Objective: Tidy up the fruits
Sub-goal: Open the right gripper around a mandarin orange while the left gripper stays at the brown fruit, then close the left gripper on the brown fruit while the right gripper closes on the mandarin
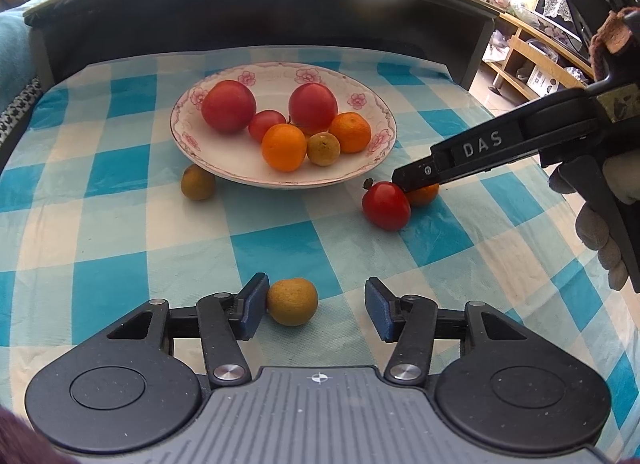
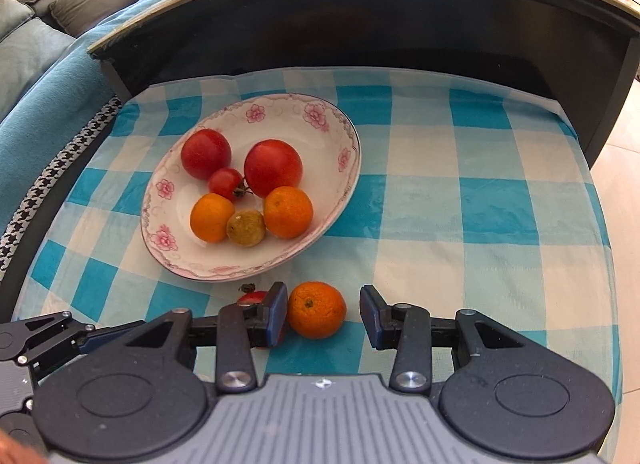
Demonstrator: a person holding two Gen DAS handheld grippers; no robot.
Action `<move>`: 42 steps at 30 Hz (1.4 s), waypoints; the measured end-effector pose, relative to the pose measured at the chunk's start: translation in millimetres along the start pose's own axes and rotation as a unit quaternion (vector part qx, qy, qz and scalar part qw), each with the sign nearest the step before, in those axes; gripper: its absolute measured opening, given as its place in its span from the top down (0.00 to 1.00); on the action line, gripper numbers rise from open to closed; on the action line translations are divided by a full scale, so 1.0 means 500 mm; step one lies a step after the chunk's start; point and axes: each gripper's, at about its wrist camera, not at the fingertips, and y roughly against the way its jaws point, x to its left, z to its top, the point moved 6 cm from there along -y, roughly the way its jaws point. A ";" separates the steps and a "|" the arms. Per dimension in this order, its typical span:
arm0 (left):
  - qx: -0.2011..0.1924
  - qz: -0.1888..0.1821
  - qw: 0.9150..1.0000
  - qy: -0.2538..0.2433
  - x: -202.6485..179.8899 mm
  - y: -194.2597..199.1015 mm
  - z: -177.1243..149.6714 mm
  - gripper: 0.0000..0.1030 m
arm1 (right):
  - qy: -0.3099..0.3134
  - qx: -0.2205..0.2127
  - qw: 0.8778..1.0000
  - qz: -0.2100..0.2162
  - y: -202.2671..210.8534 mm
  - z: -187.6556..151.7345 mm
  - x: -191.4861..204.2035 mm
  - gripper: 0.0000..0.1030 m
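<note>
Left gripper [image 1: 316, 306]: jaws apart, not gripping. A yellow-brown fruit [image 1: 292, 301] sits on the checked cloth [image 1: 120, 296] between them, against the left pad, with a clear gap to the right pad.

Right gripper [image 2: 324, 314]: jaws also apart. A loose tangerine [image 2: 316, 309] lies between them, close to the left pad, free of the right one. Neither fruit is held.

The plate [image 1: 362, 162] stands toward the cloth's far edge with six fruits in it. A second yellow-brown fruit [image 1: 198, 182] rests against the plate's near-left rim. A small red tomato [image 1: 386, 205] lies just outside the right gripper's left finger, touching the tangerine.

Risks, as judged:
- Both fruits sit off-centre, so a closing pad could push either one sideways and roll it out.
- The right gripper's left finger could nudge the tomato across the cloth.
- The plate is shallow and crowded near the front, so an added fruit may roll off.

Writing: "DAS" on the right gripper's finger, left wrist view. Nothing else is legible.
</note>
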 end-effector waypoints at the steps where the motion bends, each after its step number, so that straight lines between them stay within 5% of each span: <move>1: 0.000 0.000 1.000 0.001 0.000 0.000 0.000 0.41 | 0.000 0.003 1.000 -0.006 -0.004 -0.002 -0.002 0.61; 15: -0.007 0.030 1.000 -0.003 0.003 0.003 -0.001 0.57 | 0.045 -0.009 0.999 -0.026 -0.004 -0.014 0.018 0.66; 24: -0.002 0.027 1.000 -0.004 -0.013 0.013 -0.013 0.59 | 0.047 -0.007 0.999 -0.020 0.034 -0.044 0.018 0.67; 36: -0.002 0.029 1.000 -0.007 -0.026 0.018 -0.023 0.45 | 0.068 0.012 0.997 -0.028 0.050 -0.109 0.046 0.66; 42: -0.006 0.034 0.999 -0.008 -0.027 0.011 -0.018 0.47 | 0.070 0.014 0.997 -0.028 0.048 -0.111 0.051 0.66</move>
